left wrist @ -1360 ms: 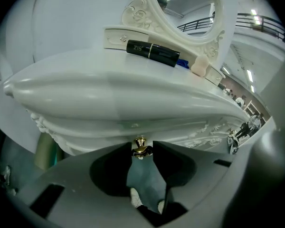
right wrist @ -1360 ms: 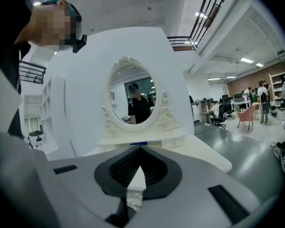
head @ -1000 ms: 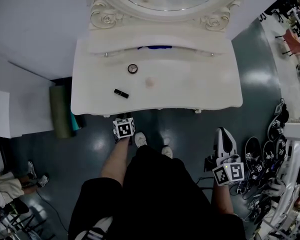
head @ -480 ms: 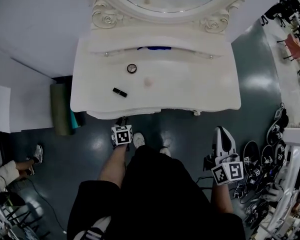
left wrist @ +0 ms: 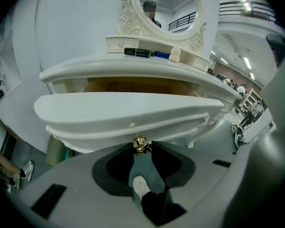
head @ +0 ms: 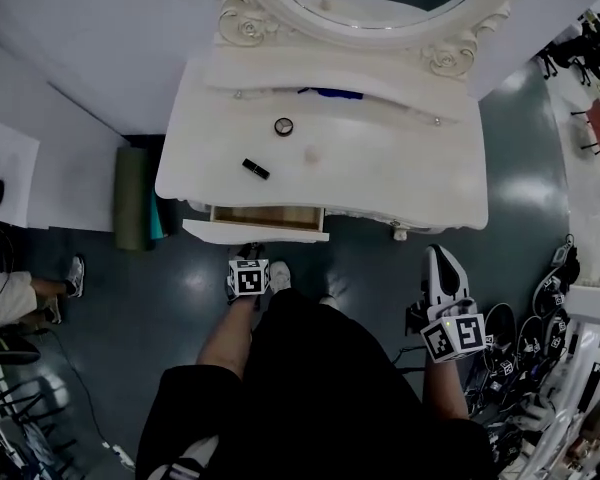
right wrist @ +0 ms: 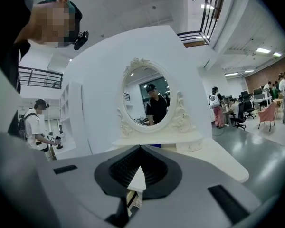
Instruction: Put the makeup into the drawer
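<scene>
**Inspector:** Left side first. Status?

**Operator:** My left gripper (head: 248, 253) has its fingers clamped on the small gold knob (left wrist: 140, 144) of the white, wood-lined drawer (head: 255, 232), which stands open below the white dressing table (head: 400, 178). The makeup lies on the tabletop behind the drawer: a black lipstick tube (head: 256, 169), a round dark compact (head: 284, 126) further back, and a pale pink puff (head: 314, 154) just right of them.

**Inspector:** Right side?

**Operator:** My right gripper (head: 439, 260) has its fingers closed on nothing. I hold it by my side, well apart from the table.

Bright, even ceiling light glares off the floor (head: 525, 183); fisheye bends edges, gripper views' corners dark
</scene>
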`<action>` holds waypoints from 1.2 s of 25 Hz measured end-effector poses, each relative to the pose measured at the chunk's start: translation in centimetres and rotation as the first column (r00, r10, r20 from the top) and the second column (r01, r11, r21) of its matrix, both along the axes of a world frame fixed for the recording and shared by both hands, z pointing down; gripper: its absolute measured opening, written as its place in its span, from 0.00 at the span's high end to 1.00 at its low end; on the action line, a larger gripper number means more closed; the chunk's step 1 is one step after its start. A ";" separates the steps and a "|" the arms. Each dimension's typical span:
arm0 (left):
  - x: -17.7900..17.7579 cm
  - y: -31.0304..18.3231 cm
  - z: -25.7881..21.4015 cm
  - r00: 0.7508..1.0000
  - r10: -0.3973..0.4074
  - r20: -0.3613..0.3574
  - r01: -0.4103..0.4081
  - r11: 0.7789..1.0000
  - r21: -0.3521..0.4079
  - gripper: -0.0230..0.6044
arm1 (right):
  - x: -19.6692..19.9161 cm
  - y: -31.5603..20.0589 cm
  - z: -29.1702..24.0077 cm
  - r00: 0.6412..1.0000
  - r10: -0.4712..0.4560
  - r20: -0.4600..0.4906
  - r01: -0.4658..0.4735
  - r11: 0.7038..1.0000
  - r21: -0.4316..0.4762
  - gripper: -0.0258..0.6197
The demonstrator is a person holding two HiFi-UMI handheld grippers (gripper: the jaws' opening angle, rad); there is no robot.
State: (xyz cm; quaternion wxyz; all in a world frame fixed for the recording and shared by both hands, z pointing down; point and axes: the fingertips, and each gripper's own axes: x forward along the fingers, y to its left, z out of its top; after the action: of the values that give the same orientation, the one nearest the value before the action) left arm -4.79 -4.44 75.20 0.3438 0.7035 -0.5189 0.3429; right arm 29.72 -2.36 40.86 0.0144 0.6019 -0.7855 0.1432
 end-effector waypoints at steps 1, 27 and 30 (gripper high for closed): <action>-0.1 0.4 0.0 1.000 -0.002 0.001 0.002 1.000 -0.002 0.75 | -0.2 0.0 -0.1 1.000 -0.009 0.001 0.009 1.000 0.002 0.93; -1.7 8.9 -0.2 0.998 -0.057 -0.009 0.057 0.998 -0.033 0.75 | -3.1 1.0 -2.1 0.977 -0.191 0.093 0.186 0.981 0.059 0.93; -1.8 9.4 -0.3 0.998 -0.057 -0.005 0.057 0.998 -0.022 0.75 | -3.1 1.3 -2.0 0.975 -0.206 0.082 0.202 0.978 0.057 0.93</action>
State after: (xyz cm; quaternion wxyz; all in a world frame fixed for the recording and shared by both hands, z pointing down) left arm -6.55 4.98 74.89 0.3627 0.6856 -0.5340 0.3364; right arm 26.63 -1.10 38.81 -0.0198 0.5115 -0.8462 0.1480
